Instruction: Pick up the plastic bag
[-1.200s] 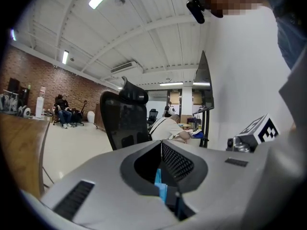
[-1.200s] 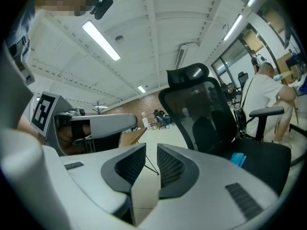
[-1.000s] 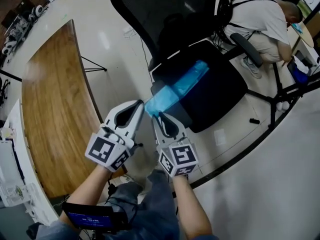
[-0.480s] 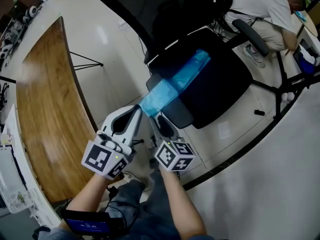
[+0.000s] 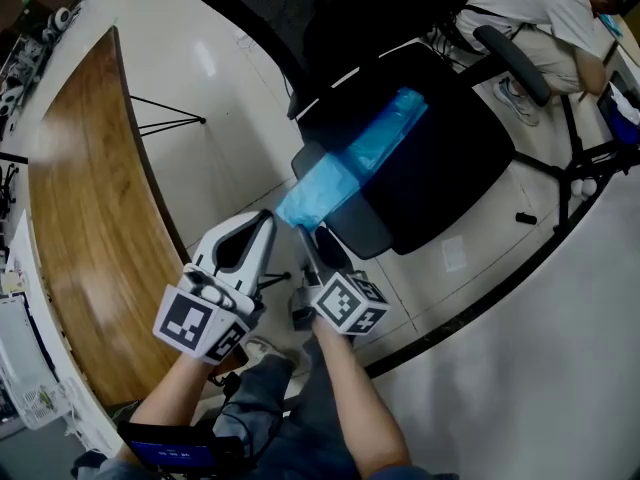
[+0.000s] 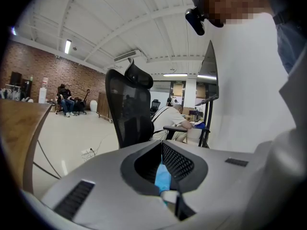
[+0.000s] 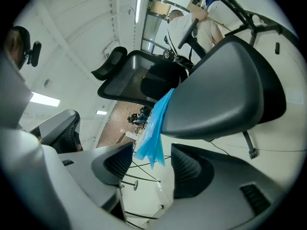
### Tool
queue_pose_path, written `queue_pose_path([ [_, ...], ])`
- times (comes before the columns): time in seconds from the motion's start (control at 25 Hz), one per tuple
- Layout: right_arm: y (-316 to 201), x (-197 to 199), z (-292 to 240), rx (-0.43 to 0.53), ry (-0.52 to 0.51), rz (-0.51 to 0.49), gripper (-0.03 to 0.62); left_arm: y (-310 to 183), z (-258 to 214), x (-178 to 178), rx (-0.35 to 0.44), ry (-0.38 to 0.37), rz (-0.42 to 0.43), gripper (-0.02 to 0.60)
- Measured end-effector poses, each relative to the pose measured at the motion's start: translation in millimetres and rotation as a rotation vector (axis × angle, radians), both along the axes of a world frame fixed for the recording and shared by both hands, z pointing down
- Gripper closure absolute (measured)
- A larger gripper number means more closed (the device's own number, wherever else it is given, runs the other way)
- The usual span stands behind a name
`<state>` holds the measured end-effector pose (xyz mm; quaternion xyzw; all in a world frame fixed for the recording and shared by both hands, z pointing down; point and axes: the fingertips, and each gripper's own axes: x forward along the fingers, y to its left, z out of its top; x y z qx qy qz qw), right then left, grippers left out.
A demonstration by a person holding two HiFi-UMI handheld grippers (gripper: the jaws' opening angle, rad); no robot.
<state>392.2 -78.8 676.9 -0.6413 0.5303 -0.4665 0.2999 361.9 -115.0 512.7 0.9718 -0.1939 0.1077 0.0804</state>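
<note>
We stand on a glossy cream floor (image 5: 230, 98) that carries pale reflections of the lights. To our left sweeps a curved brown wooden tabletop (image 5: 80, 198), with thin black metal rods (image 5: 190, 120) angled on the floor beside it. Ahead is a black office chair with a mesh back and padded seat (image 5: 450, 178). Beyond it a person in a white shirt (image 5: 535, 13) sits bent forward. Far off we see a red brick wall (image 6: 33, 75). Overhead is a white beamed ceiling (image 6: 144, 28) with fluorescent strip lights (image 6: 67, 46).
</note>
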Motion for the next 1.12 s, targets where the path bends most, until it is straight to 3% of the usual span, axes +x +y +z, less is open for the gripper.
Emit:
queue_pose_path([
  [0.32, -10, -12, 12, 0.015, -0.06, -0.079, 0.346, -4, 9, 1, -0.014, -0.017, -0.01, 0.561],
  [0.44, -10, -10, 11, 0.034, -0.054, -0.076, 0.412, -6, 10, 1, -0.013, -0.017, -0.015, 0.562],
  [0.56, -10, -8, 8, 0.036, -0.011, -0.08, 0.566, -9, 12, 1, -0.014, -0.019, -0.021, 0.563],
  [0.6, -10, -8, 7, 0.038, -0.003, -0.084, 0.587, -10, 12, 1, -0.015, -0.019, -0.023, 0.561],
  [1.12, -12, -10, -36, 0.116, 0.078, -0.115, 0.593, -5, -3, -3, 0.006, -0.004, -0.035, 0.561],
])
